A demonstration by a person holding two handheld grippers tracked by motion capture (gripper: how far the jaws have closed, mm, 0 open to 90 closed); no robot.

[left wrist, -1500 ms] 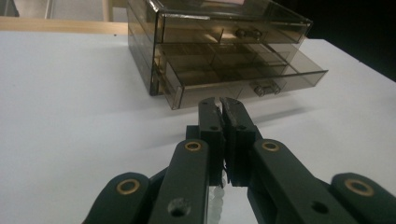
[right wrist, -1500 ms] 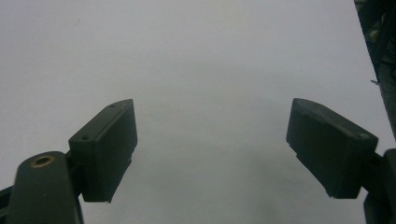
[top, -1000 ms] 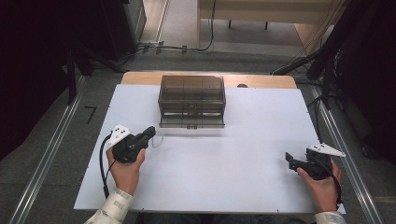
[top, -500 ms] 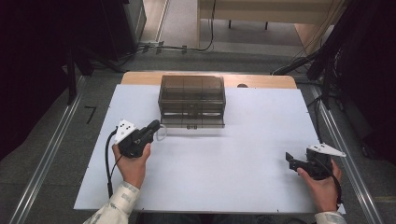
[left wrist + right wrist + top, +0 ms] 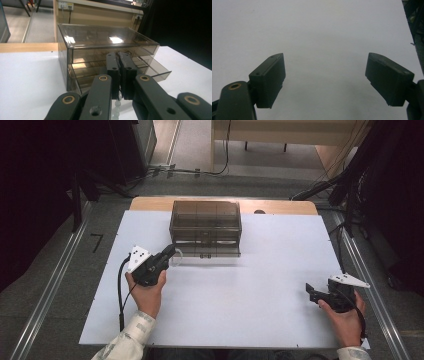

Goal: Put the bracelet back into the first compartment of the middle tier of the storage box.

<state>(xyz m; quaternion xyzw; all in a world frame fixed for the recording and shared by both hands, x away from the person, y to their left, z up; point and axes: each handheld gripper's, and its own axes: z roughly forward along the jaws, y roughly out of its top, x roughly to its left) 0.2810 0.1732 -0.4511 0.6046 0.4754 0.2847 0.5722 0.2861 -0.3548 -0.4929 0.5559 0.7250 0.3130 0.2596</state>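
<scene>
Left gripper (image 5: 121, 75): jaws pressed together on a pale bead string (image 5: 117, 110), which hung below the pads and showed as a loop (image 5: 176, 261) at the jaw tips in the high view, just beside the front left corner of the smoked plastic drawer box (image 5: 205, 225). One lower drawer (image 5: 152, 68) stood pulled out. Right gripper (image 5: 325, 80): jaws wide apart over the white table (image 5: 250, 295), holding nothing.

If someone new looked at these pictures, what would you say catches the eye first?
Probably the smoky transparent drawer box at the far middle of the white table, with its lower drawer pulled partly out. Next, the left gripper, shut on a pale bead bracelet that dangles just in front of the box. The right gripper rests open near the table's right edge.
</scene>
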